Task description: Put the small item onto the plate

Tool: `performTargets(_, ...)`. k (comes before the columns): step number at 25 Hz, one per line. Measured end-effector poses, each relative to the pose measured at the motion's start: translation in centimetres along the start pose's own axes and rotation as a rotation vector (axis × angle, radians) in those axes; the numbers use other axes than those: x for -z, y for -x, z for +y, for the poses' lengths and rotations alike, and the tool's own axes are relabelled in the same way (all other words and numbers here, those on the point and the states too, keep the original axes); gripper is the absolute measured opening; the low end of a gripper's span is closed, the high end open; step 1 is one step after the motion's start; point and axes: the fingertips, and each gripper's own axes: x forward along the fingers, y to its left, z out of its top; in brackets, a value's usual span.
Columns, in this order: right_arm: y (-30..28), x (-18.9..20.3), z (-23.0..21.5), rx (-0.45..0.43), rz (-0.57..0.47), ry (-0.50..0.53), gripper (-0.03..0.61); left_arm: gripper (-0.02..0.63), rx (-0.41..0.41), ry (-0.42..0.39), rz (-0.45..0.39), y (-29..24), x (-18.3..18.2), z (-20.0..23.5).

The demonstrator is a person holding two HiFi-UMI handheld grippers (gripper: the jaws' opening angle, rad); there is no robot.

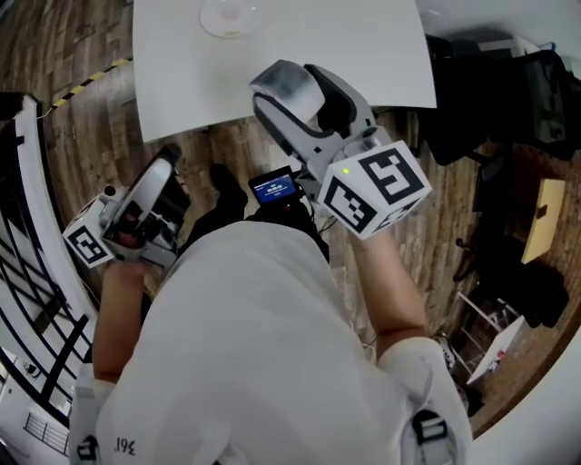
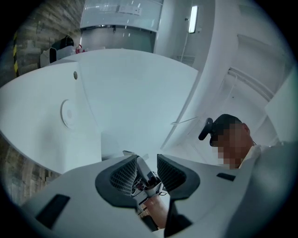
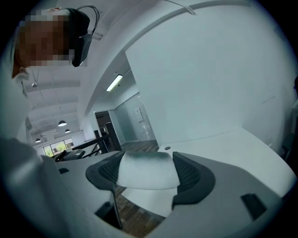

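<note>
- Left claw (image 2: 146, 161) has its jaws apart with nothing between them. I've got it low at my left side, off the table (image 1: 363, 54).
- Plate (image 1: 231, 16) sits at the table's far edge, and the item isn't on it yet.
- Right claw (image 3: 146, 160) is clamped on the small item (image 3: 148, 175), a white-grey piece, over the table's near edge and well short of the plate. I judge the pickup done, with the carry and release left.
</note>
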Motion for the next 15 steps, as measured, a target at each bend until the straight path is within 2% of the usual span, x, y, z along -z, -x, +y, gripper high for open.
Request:
performTargets(9, -4.2, 1.5, 0.1, 0.036, 0.046, 0.016, 0.314, 0.121, -0.007, 0.022, 0.005, 2.1, -2.9, 1.0)
performTargets(15, -6.3, 2.3, -1.2, 0.01, 0.09, 0.052, 0.314, 0.121, -0.05, 0.01, -0.014, 1.6, -3.6, 2.6)
